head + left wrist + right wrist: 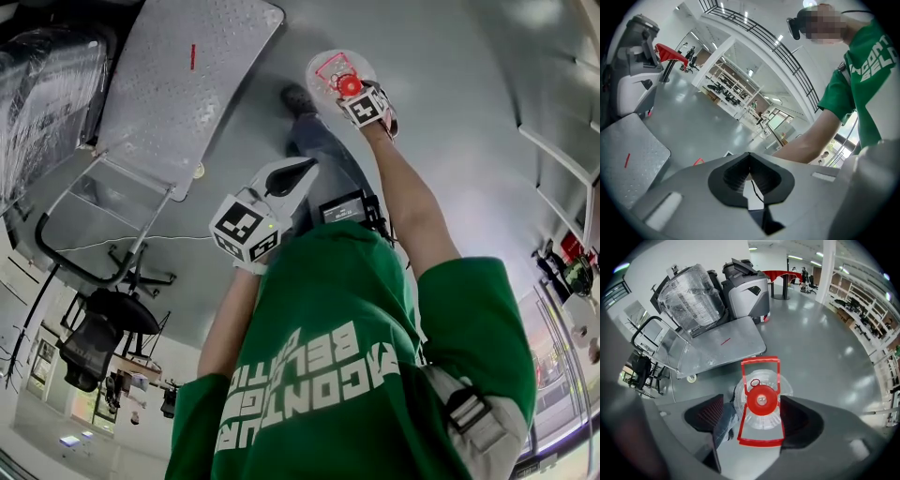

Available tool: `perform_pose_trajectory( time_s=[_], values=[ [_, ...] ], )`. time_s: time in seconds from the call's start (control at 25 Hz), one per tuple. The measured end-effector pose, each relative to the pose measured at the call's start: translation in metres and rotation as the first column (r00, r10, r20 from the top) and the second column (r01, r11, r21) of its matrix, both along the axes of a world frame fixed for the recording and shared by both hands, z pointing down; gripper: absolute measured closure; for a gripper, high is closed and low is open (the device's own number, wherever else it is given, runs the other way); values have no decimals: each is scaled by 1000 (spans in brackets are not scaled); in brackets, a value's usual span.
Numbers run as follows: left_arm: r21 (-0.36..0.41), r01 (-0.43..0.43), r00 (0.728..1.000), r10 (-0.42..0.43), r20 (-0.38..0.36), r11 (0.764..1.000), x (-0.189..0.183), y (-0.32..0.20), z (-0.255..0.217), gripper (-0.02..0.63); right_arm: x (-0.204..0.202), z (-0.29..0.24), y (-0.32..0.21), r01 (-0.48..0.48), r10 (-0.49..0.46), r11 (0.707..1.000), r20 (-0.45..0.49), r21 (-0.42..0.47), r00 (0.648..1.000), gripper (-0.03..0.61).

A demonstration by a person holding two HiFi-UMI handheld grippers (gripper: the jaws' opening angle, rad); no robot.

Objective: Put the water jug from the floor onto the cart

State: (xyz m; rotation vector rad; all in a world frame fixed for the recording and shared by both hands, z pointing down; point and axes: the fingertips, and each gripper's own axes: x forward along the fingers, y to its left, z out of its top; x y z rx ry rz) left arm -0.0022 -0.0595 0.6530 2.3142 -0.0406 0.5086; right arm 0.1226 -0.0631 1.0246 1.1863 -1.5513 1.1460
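Note:
The clear water jug (330,70), with a red cap (761,401) and a red frame handle (759,363), stands upright on the grey floor. My right gripper (756,420) points steeply down over it, open, its two dark pads either side of the cap and handle without pressing. In the head view the right gripper (361,96) covers the jug's near side. My left gripper (298,172) hangs in the air nearer my body, shut and empty; the left gripper (750,161) shows its tips meeting. The cart (717,347) stands beside the jug, its metal deck bare.
The cart's black push handle (66,253) is at its far end from the jug. Behind the cart stand a plastic-wrapped bulky object (691,296) and a grey machine (745,287). My jeans leg and shoe (314,131) are next to the jug. An office chair (98,337) is near the handle.

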Motion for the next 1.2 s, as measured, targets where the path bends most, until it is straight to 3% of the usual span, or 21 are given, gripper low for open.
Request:
perform_pose_trajectory(
  time_s=[0.2,0.68,0.96,1.08,1.2],
  values=[
    [-9,13,1000,-13,9,1000,0,-7,6,603,0,14,-3,3,-4,1000,-12,-16,1000,184],
    [-36,44,998,-43,44,998,-3,-11,27,603,3,44,-14,-8,8,1000,-10,-26,1000,180],
    [-42,58,997,-56,52,997,2,-18,31,603,14,60,2,-33,25,992,-62,-124,998,181],
    [-48,60,997,-57,56,997,3,-20,33,603,5,65,-14,-17,16,998,-27,-66,1000,181],
    [-56,54,997,-50,63,997,2,-19,34,603,3,68,-15,-15,14,998,-25,-66,1000,184]
  ],
)
